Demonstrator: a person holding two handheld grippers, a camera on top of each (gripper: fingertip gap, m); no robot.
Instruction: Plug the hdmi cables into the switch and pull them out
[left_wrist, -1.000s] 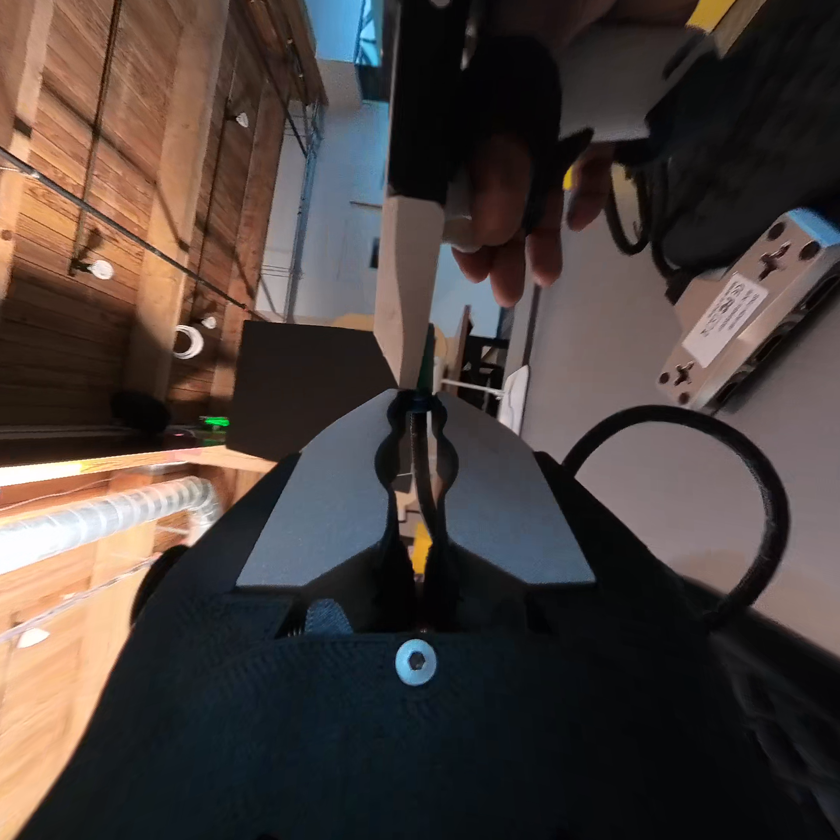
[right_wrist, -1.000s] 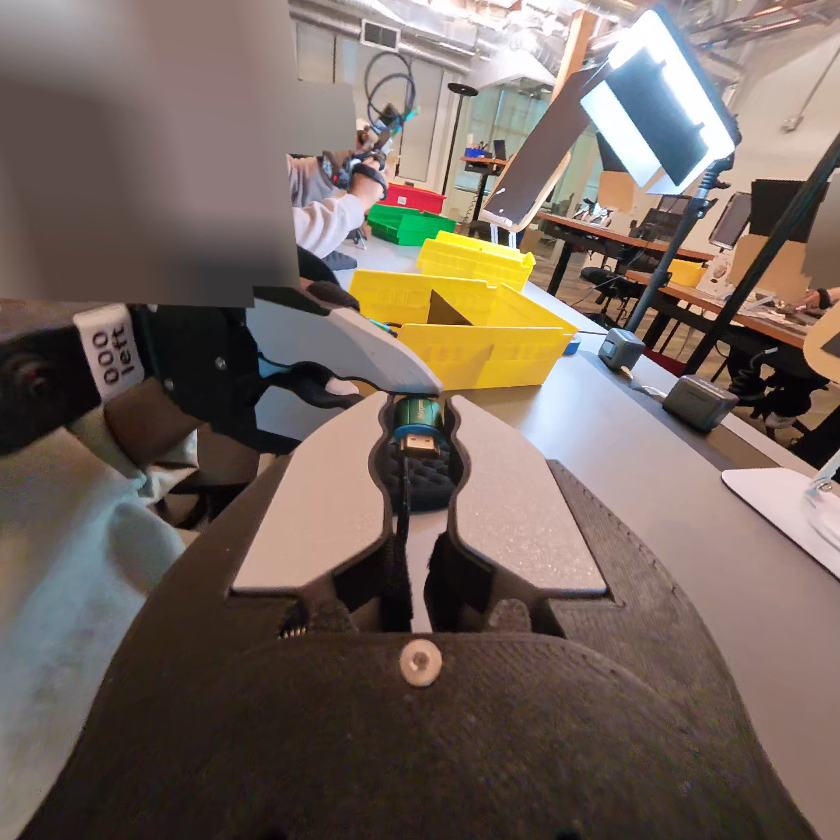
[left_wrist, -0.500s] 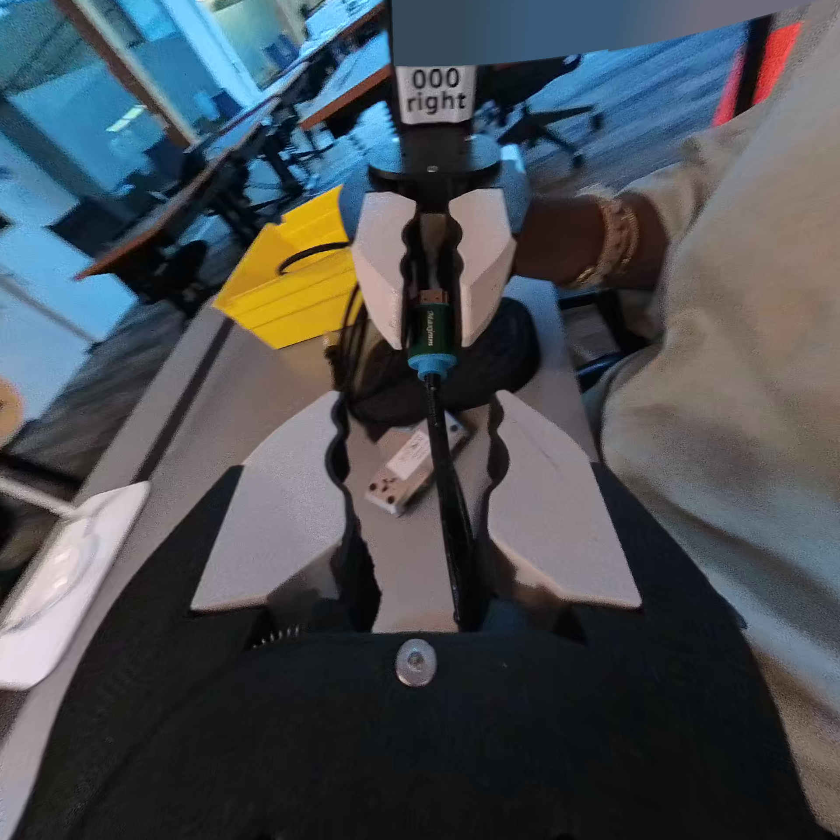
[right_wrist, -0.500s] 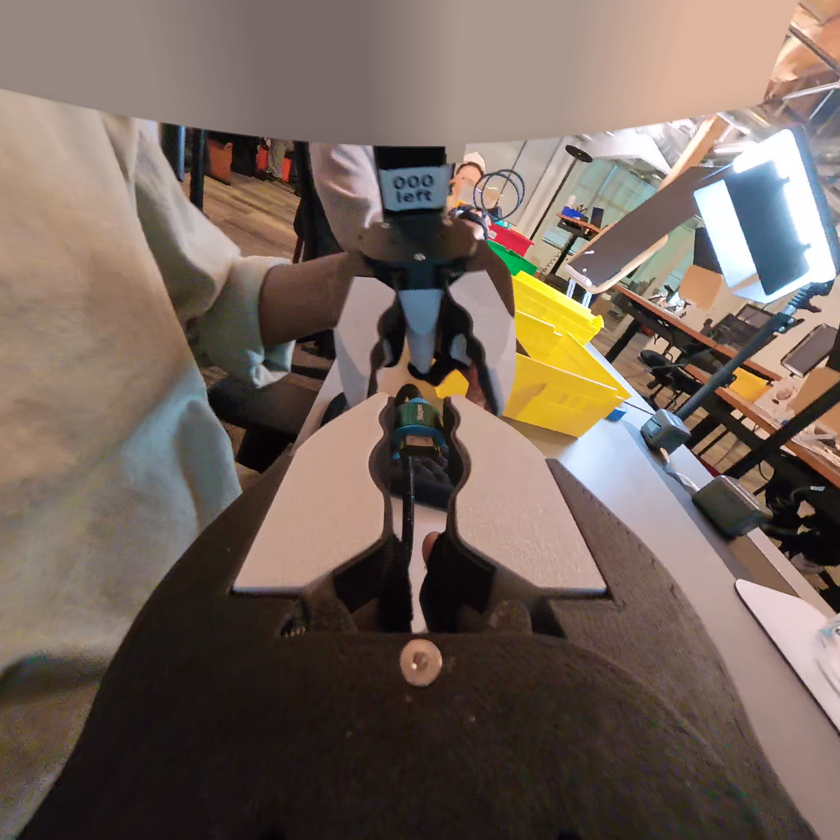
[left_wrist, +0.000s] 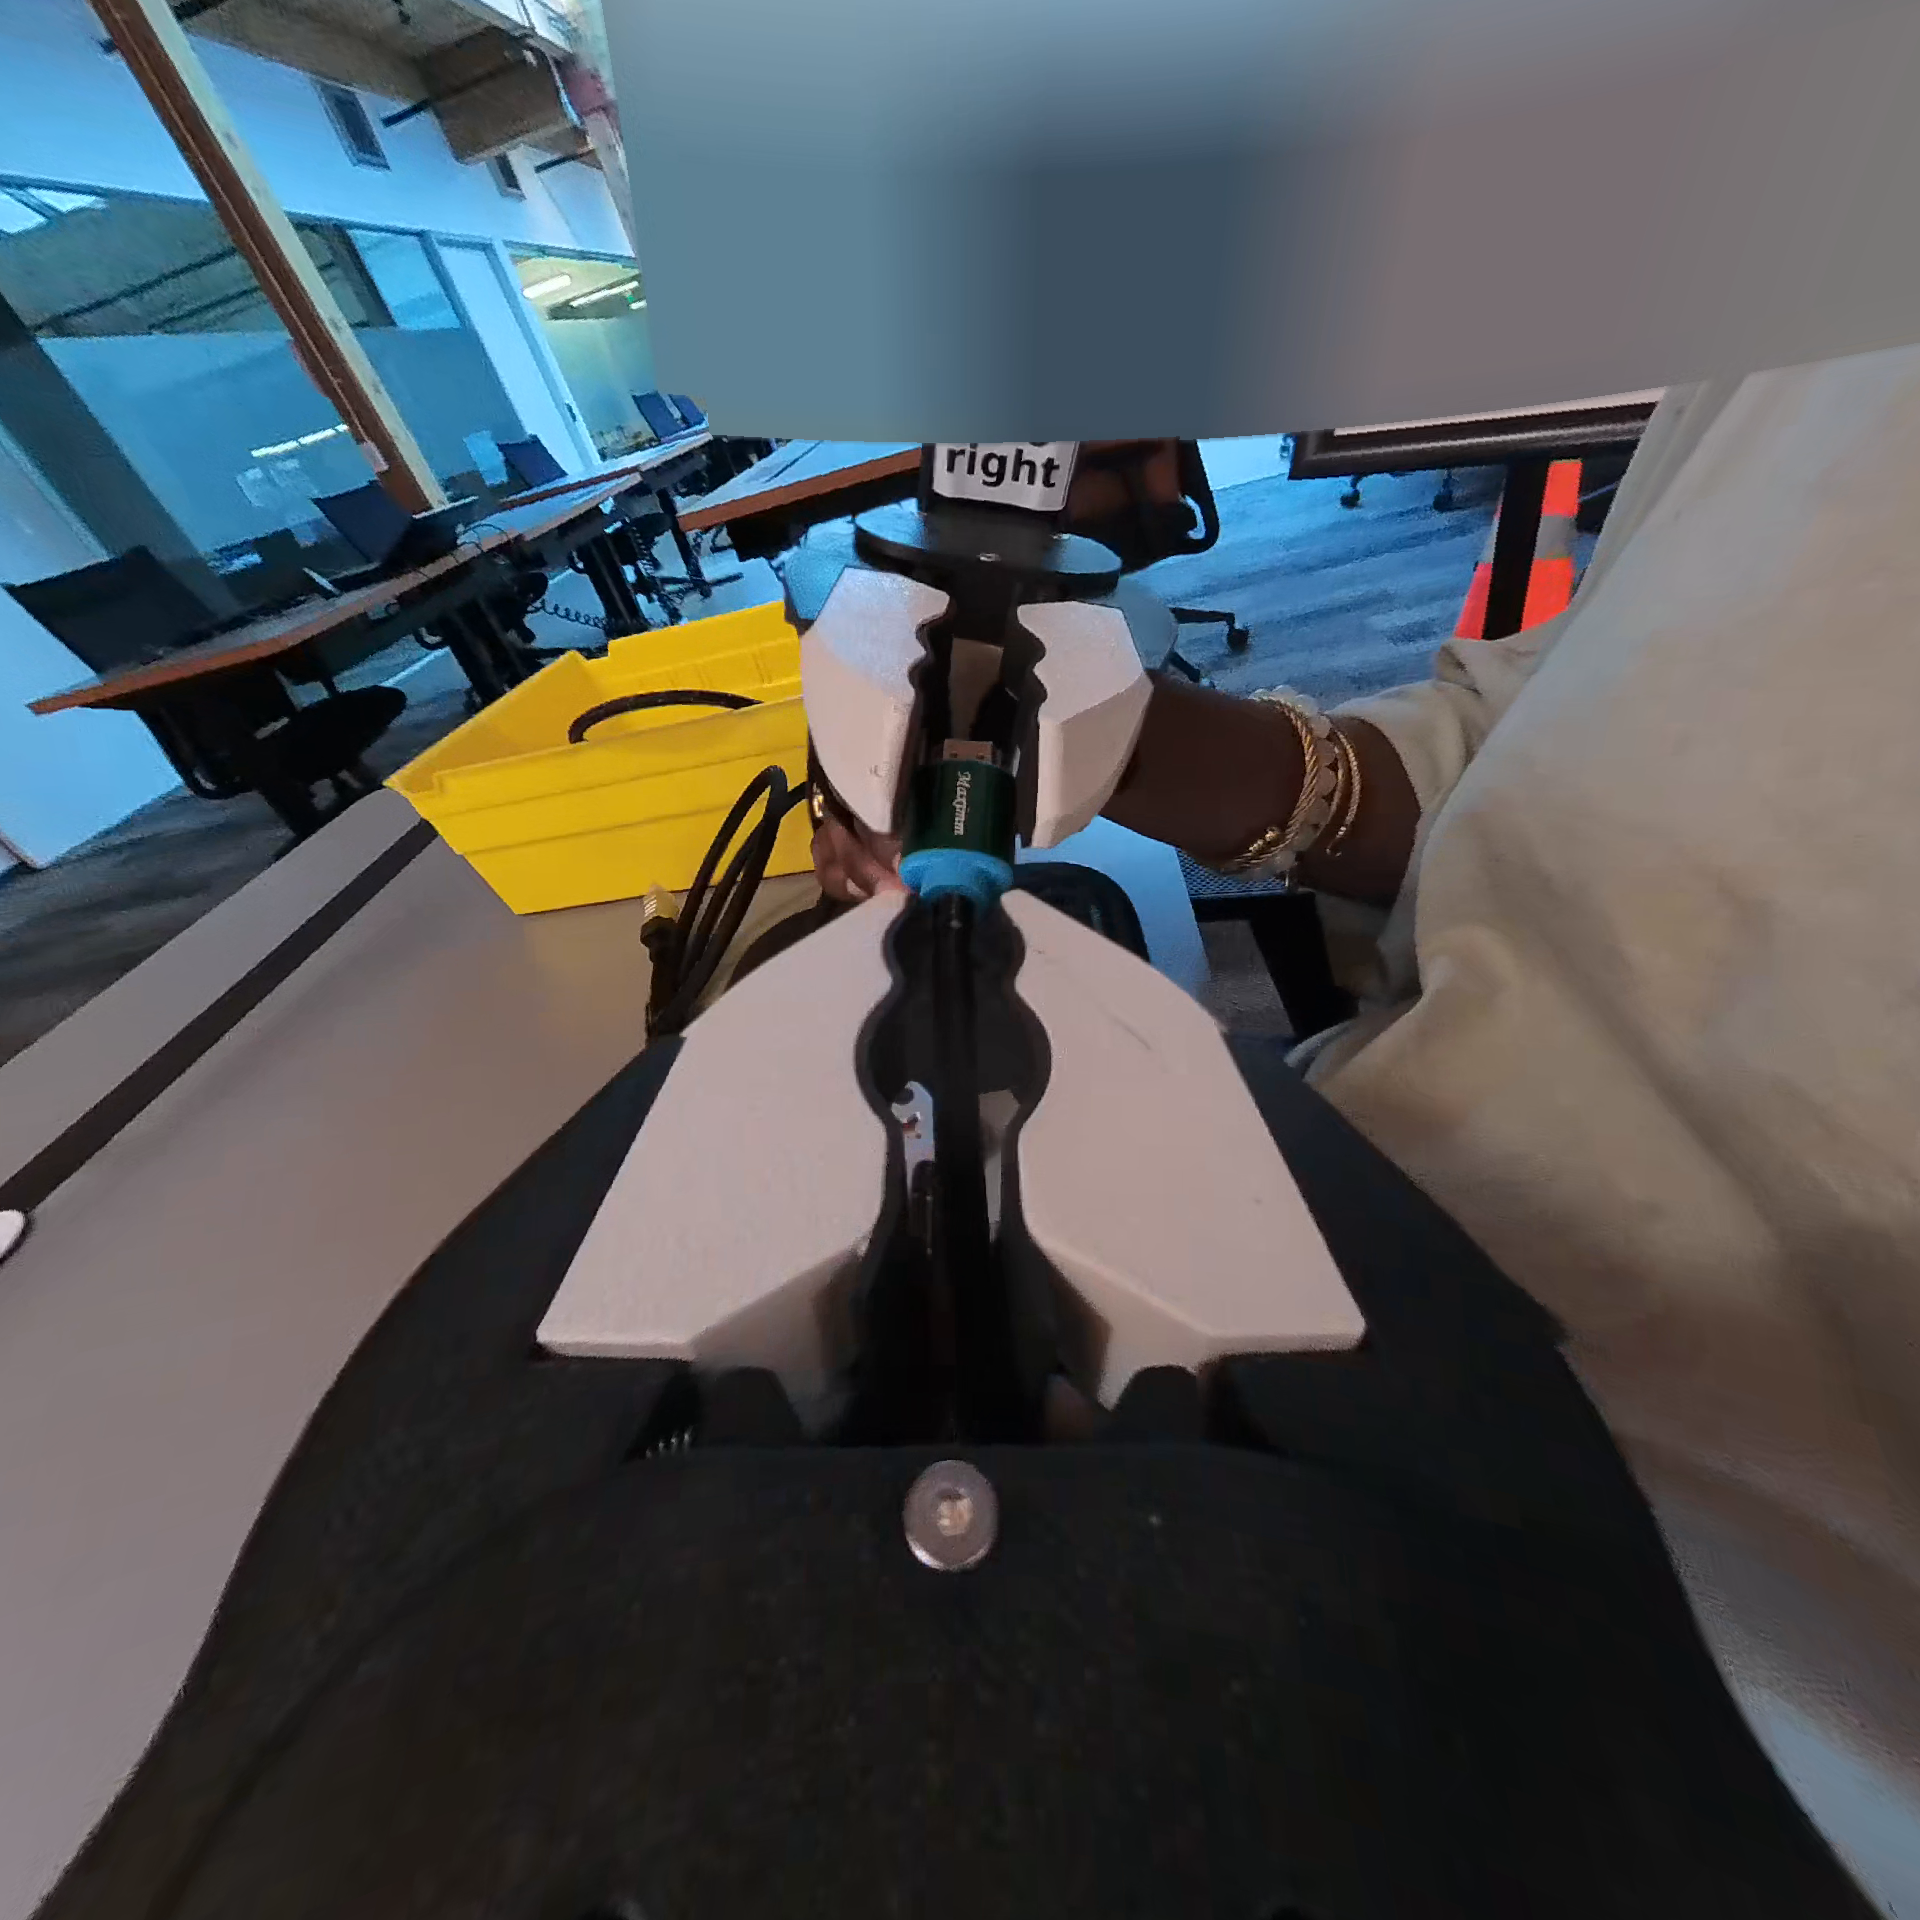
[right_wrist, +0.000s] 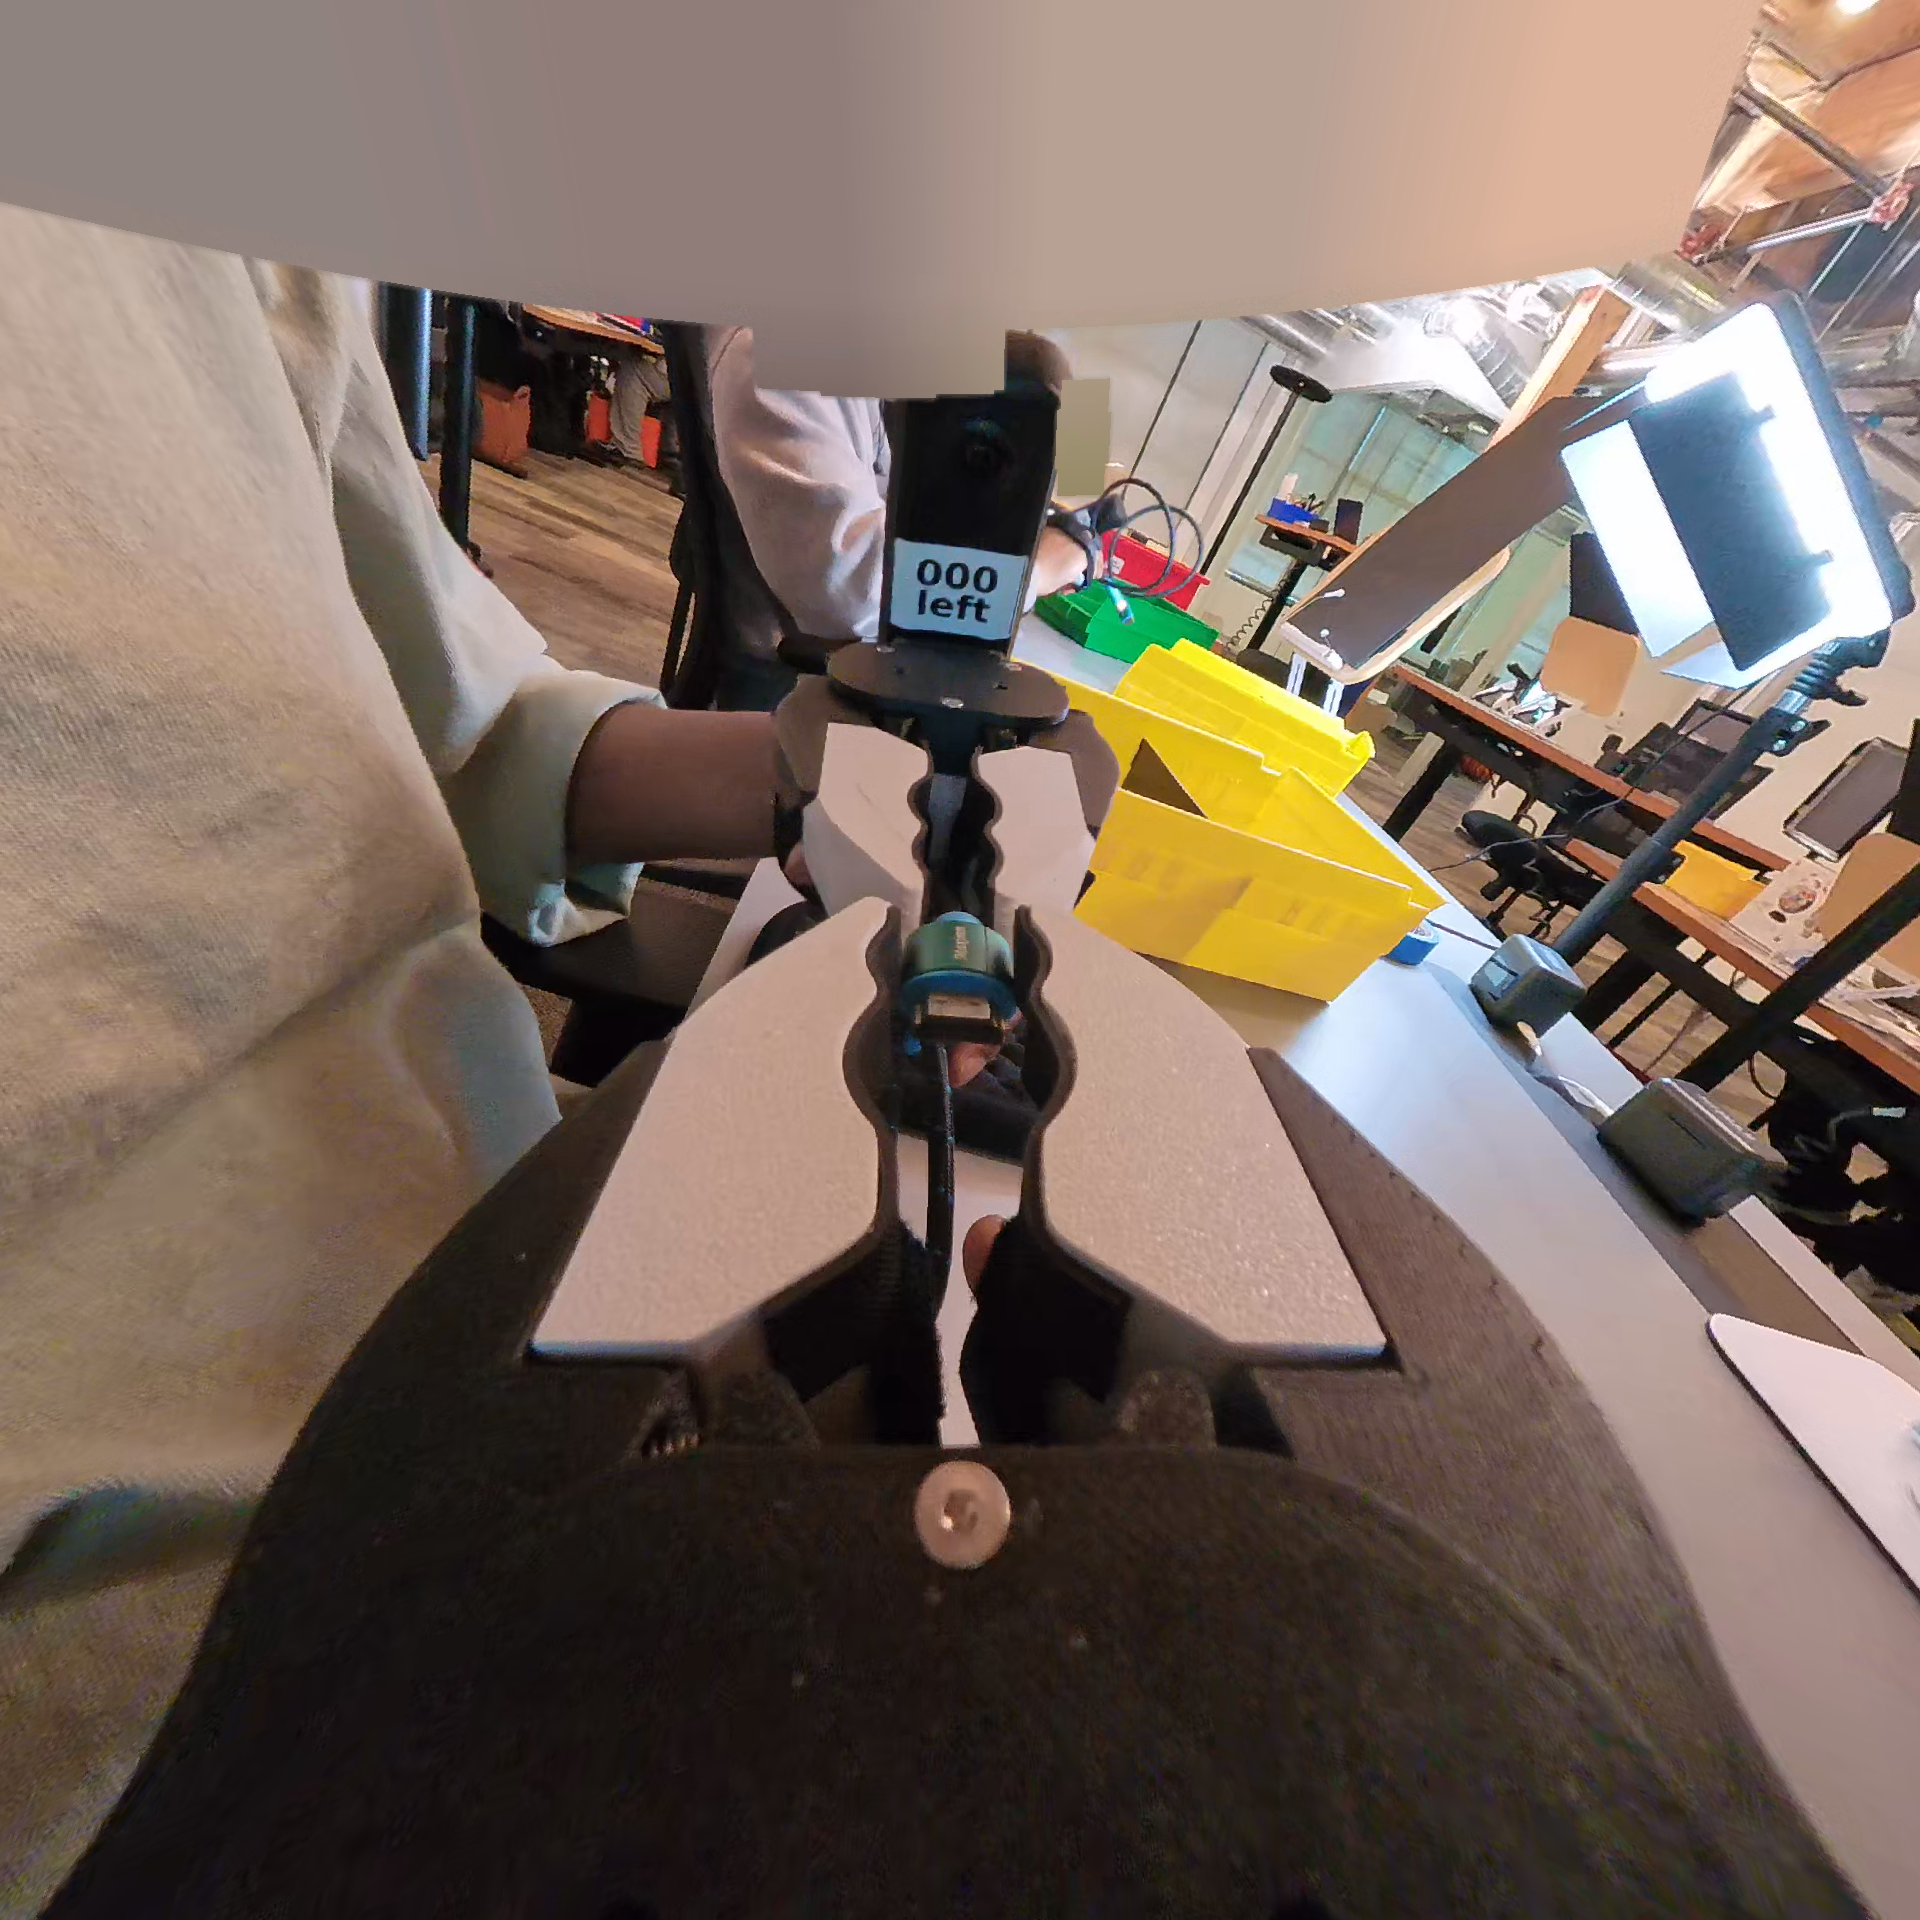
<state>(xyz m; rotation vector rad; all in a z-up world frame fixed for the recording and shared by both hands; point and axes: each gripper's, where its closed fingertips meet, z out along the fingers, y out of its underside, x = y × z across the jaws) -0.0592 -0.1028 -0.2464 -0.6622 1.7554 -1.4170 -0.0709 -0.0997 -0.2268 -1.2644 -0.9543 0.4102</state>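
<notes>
The HDMI plug (left_wrist: 956, 805), green with a blue collar, is held in the air between the two grippers, which face each other. My right gripper (left_wrist: 961, 826) is shut on the green body, with the plug's metal end pointing back at its camera (right_wrist: 951, 1008). My left gripper (left_wrist: 954, 914) has its fingers drawn in around the black cable (left_wrist: 951, 1039) just behind the blue collar. It also shows in the right wrist view (right_wrist: 951, 862). A sliver of the silver switch (left_wrist: 914, 1127) shows on the table through the finger gap; the rest is hidden.
A yellow bin (left_wrist: 623, 790) and a coil of black cables (left_wrist: 717, 904) lie beyond the grippers. More yellow bins (right_wrist: 1236, 894), two grey boxes (right_wrist: 1673, 1143), a white pad (right_wrist: 1829, 1423) and a light panel (right_wrist: 1745, 488) stand to the right. The person's pale sleeve (right_wrist: 208, 831) is close by. The tips of both grippers are at nearly the same place.
My left gripper swung round to face the right one, opened, then closed in on the cable behind the plug. The right gripper kept hold of the plug throughout.
</notes>
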